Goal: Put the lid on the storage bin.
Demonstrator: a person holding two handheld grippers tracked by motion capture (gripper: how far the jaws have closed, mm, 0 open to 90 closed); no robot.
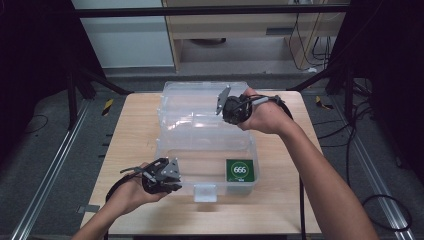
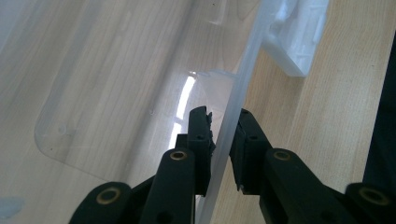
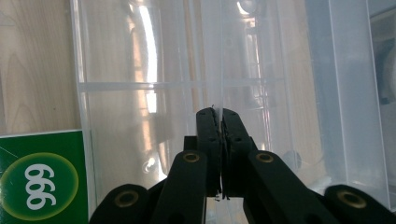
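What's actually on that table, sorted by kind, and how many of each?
Clear plastic box with its open lid: 1
Green card marked 666: 1
Hand-held grippers: 2, left on the box's front rim, right on the lid
Total: 4

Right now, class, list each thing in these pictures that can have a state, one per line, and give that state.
Clear plastic box: open, resting on the table.
Lid: raised behind the box, held at its edge.
Front latch: undone, hanging at the box's front.
Green card: lying flat inside the box.
Left gripper: jaws astride the box's front wall.
Right gripper: shut on the lid's edge.
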